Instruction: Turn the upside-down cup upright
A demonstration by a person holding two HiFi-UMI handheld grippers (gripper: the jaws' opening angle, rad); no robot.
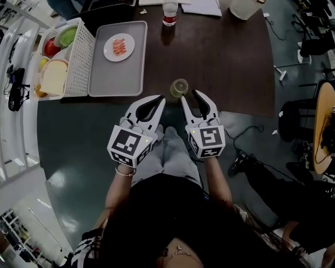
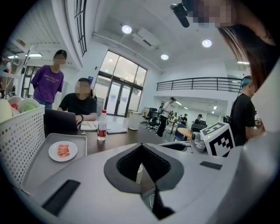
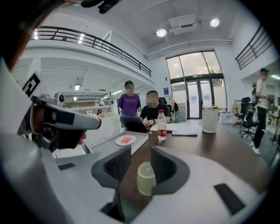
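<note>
A pale yellow-green translucent cup [image 1: 179, 88] stands bottom-up on the dark brown table [image 1: 230, 57], close to its front edge. My right gripper [image 1: 190, 97] hovers just short of it with the jaws apart. In the right gripper view the cup [image 3: 146, 178] shows in the gap between the two pads of the right gripper [image 3: 141, 153], and neither pad touches it. My left gripper [image 1: 158, 99] is shut and holds nothing, its tips just to the left of the cup. In the left gripper view the jaws of the left gripper [image 2: 141, 148] meet at the tip.
A grey tray [image 1: 112, 76] carries a white plate of food [image 1: 119, 47] at the left. Beside it stands a white basket [image 1: 82, 57] of fruit and bread. A water bottle [image 1: 170, 13] and a white container [image 1: 243, 8] stand at the far edge, where people sit.
</note>
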